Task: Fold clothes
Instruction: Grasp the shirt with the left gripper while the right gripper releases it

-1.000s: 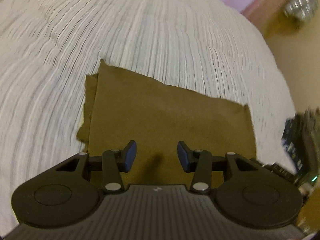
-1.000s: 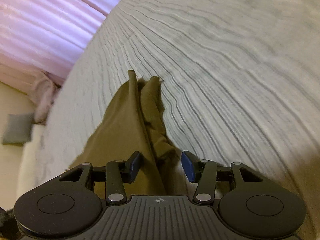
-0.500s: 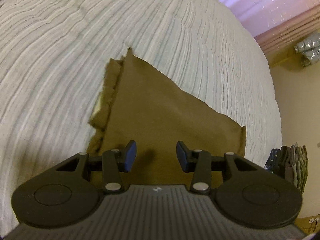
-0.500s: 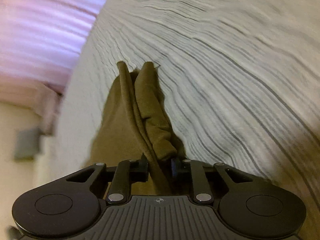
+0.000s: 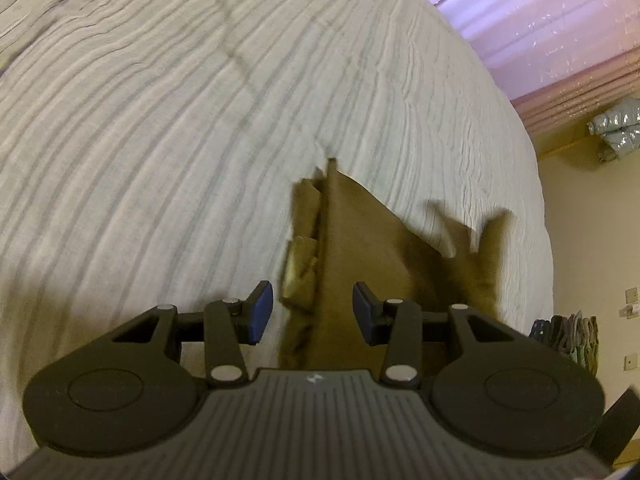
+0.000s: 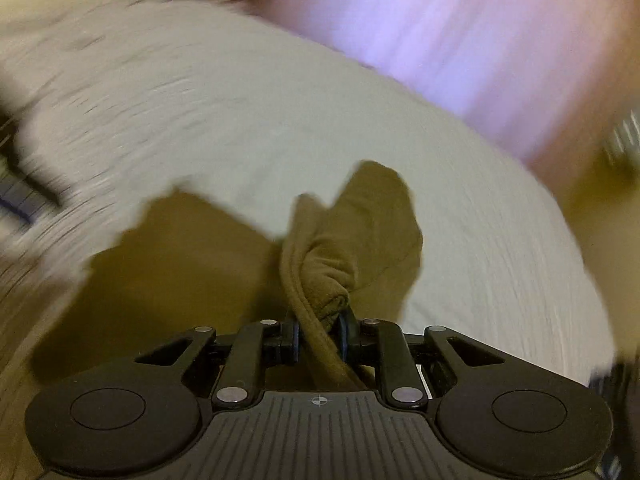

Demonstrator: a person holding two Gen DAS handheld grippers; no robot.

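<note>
Right hand-held gripper is clenched on a bunched fold of the olive-brown garment, the cloth pinched tight between its pads and rising in a rolled ridge ahead of the fingers, with a loose flap standing up beyond it. That view is smeared by motion blur. More of the same garment spreads flat to the lower left of the gripper on the bed, which is covered in a ribbed whitish spread. Left hand-held gripper hangs released above the garment, its blue pads apart with nothing pressed between them; the cloth's layered edge lies below the gap. On the right of that view a raised part of the garment is blurred. Pink curtains hang beyond the bed, and a stack of folded clothes sits at the right edge.
</note>
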